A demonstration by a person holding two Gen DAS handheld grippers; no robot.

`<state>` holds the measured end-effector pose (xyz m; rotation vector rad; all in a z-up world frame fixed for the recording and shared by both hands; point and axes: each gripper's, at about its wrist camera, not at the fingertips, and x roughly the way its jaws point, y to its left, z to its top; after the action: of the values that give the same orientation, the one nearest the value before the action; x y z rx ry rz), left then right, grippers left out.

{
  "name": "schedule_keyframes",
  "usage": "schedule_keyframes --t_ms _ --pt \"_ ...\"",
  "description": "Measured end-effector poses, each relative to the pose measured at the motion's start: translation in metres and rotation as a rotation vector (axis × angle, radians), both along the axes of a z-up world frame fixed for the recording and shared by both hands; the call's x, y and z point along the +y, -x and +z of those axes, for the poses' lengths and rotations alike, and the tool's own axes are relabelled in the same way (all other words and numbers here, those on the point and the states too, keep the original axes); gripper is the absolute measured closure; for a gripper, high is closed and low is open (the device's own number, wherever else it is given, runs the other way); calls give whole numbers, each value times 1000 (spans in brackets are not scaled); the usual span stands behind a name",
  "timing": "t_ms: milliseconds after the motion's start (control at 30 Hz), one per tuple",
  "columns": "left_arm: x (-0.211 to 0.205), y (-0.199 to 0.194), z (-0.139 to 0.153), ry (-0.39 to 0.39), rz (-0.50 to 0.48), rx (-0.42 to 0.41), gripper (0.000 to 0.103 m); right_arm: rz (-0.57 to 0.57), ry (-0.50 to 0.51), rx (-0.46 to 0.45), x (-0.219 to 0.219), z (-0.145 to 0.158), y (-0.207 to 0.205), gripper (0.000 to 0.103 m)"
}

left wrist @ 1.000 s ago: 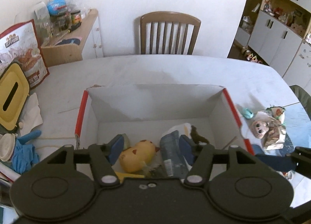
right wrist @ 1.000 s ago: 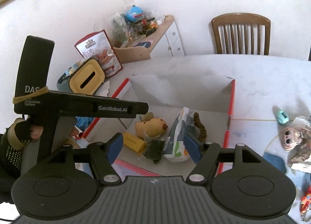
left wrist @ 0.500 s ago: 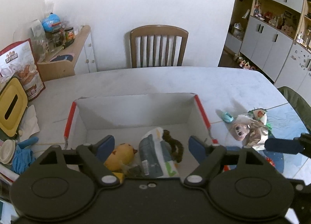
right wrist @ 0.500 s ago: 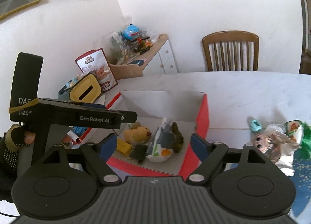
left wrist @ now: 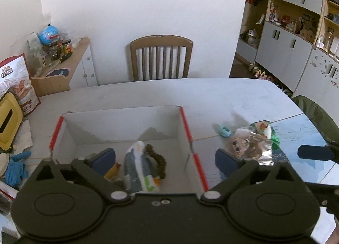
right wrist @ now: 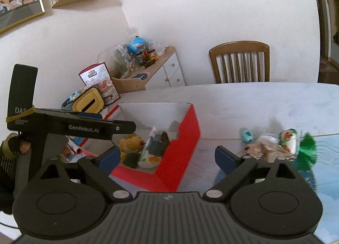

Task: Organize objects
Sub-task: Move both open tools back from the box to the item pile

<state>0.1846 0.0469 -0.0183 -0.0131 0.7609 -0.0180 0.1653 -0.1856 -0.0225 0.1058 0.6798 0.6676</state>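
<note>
A red-edged cardboard box (left wrist: 184, 125) with white inner walls sits open on the pale tabletop (left wrist: 190, 93), toward its near left part. Inside lie a yellow plush toy (right wrist: 132, 143), a crumpled white-and-grey snack bag (left wrist: 138, 168), a dark brown twisted piece (left wrist: 157, 159) beside the bag, and a dark green item (right wrist: 130, 159) near the box's front wall. Just to the right of the box, on the tabletop, lies a big-eyed doll (left wrist: 243, 145) wrapped in clear crinkled plastic, touching a green-tasselled packet (right wrist: 296, 143); a small teal object (left wrist: 223, 131) rests between the doll and the box.

The left gripper (left wrist: 165, 158) hangs above the box's near right corner, its blue fingers (left wrist: 104, 158) spread wide and empty, one over the box and the other over the doll's side. The right gripper (right wrist: 165, 155) hovers above the tabletop with its fingers likewise spread and holding nothing, the gap spanning the box's right wall and the doll.

Along the left edge of the tabletop sit a yellow tissue box (left wrist: 9, 116), a red-and-white snack pouch (left wrist: 19, 87) and a blue glove (left wrist: 15, 169). A wooden chair (left wrist: 161, 57) stands at the far edge. A gloved hand (right wrist: 12, 144) grips the left gripper's handle in the right wrist view.
</note>
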Motion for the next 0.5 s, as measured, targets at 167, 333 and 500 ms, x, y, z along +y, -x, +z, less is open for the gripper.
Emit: schedule_keyframes --t_ms 167,333,500 --pt "-23 1 -3 15 -26 -7 1 -8 36 -5 -31 -5 3 3" --pt "-47 0 -9 27 -57 -9 1 -46 71 11 -61 -16 2 3" --pt "-72 -2 -21 58 -85 7 1 -100 104 23 -92 -28 -2 3"
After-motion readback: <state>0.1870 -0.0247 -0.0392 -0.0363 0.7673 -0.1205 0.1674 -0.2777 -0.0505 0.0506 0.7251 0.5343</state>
